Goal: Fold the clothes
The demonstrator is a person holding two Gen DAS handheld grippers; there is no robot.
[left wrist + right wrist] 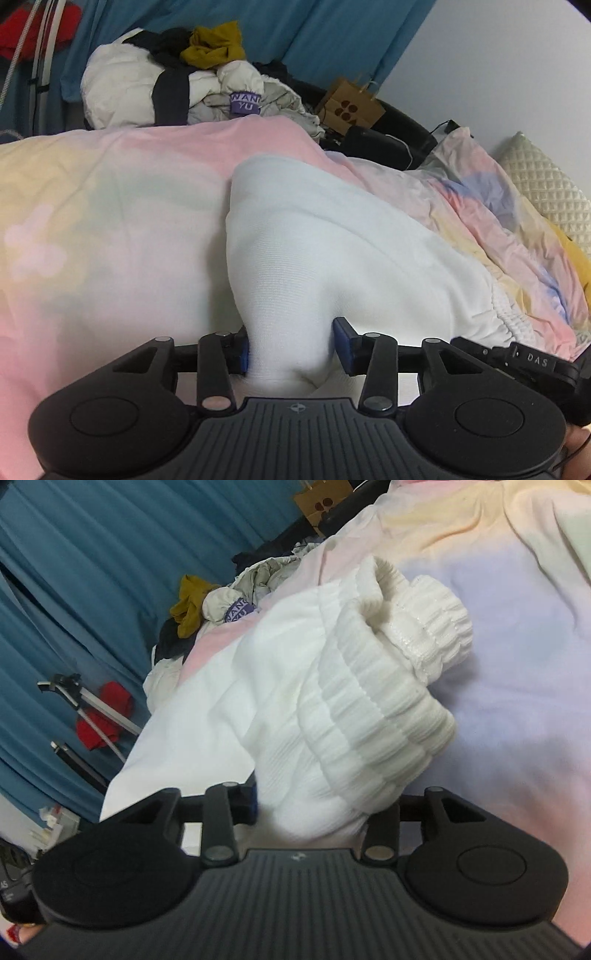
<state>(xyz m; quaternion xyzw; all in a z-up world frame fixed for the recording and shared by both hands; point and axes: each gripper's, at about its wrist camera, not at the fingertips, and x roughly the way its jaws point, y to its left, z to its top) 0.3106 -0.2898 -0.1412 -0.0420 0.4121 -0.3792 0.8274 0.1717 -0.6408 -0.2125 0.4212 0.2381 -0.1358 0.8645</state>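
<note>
Left wrist view: the left gripper [291, 343] has a bunched fold of a white garment [332, 251] between its blue pads [343, 341]. The pad on the picture's left touches the cloth; the other seems to stand a hair off it, so whether the pinch bites cannot be told. From the jaws the cloth fans out across a pastel duvet [110, 206] on the bed, its gathered elastic edge [513, 317] trailing to the picture's right, just beside the black body of the other tool. That spread suggests the piece is being laid down flat for a fold.

Right wrist view: the right gripper [310, 808] has the garment's ribbed waistband [369, 716] heaped between its fingers. One finger lies against the cloth, the other is hidden behind the heap, so the grip cannot be judged here either. A ribbed cuff [436, 624] curls over beyond the band, resting on the duvet.

With one tool at each end, the garment looks stretched between them, the likely aim being to square it up.

Further back, a clothes pile [177, 88] awaits against a blue curtain [332, 33], a paper bag [351, 107] beside it.
</note>
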